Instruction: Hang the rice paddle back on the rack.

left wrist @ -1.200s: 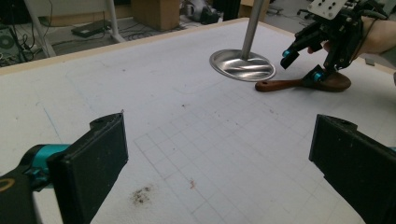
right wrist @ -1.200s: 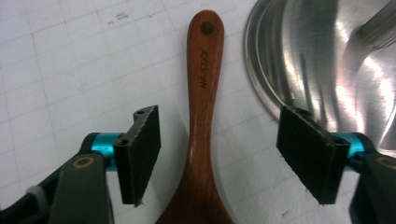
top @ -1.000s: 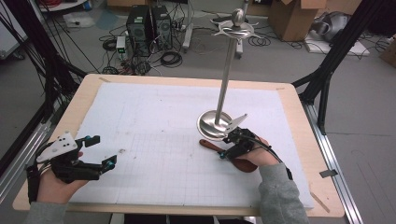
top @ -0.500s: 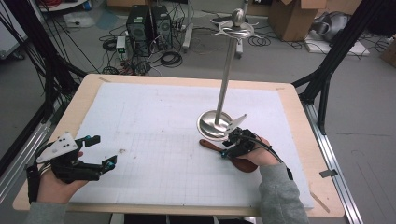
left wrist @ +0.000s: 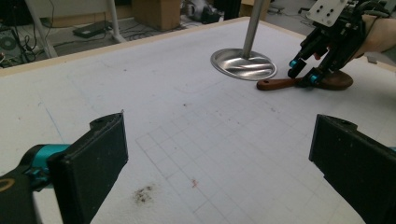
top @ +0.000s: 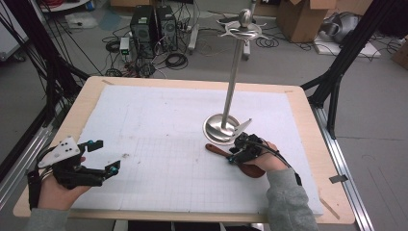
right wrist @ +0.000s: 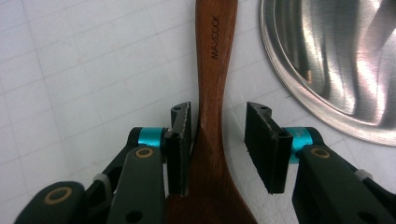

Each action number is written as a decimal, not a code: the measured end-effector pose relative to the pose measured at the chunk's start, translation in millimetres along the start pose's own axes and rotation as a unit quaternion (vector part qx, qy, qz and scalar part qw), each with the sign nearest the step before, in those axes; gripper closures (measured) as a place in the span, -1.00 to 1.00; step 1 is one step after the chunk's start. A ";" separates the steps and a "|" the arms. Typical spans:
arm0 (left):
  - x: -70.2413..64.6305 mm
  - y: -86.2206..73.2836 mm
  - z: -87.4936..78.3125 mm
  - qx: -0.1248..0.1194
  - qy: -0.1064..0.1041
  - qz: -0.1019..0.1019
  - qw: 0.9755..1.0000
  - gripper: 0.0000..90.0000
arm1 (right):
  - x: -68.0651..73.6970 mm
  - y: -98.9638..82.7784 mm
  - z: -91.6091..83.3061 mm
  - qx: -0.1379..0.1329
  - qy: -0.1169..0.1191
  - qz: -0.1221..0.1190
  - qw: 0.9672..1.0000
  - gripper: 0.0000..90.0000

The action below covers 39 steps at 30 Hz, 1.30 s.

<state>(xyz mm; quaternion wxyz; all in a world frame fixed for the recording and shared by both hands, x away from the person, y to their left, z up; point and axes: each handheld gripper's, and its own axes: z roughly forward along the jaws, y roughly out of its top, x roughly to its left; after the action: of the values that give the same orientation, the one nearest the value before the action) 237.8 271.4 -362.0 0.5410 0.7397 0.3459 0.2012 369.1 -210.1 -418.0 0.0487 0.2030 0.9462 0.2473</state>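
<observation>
the right gripper (right wrist: 217, 144) sits low in the right gripper view, its jaws spread a little and straddling the neck of a wooden spoon (right wrist: 215, 70). one jaw seems to touch the wood and the other stands just clear, so nothing is pinched yet. the handle's long axis runs straight up the frame from between the jaws, and the bowl end is cut off at the bottom edge. just beside it, upper right, curves the steel base (right wrist: 336, 65) of a stand. in the high view the spoon (top: 217, 149) lies right of centre on the white mat (top: 159, 120), far nearer the right hand. the left gripper (top: 98, 161), lower left, is spread wide and empty, well apart. the top of the stand (top: 243, 29) is too small to make out.
</observation>
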 end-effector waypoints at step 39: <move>2.2 -1.7 -0.1 0.006 0.001 0.001 1.000 -0.89 | 2.1 5.9 -14.9 -0.004 -0.011 0.022 1.000 0.69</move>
<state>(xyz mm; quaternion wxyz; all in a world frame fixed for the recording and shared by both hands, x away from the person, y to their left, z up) 238.7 273.4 -363.7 0.5360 0.7433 0.3464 0.2004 366.4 -211.2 -402.1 0.0549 0.2264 0.9398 0.2501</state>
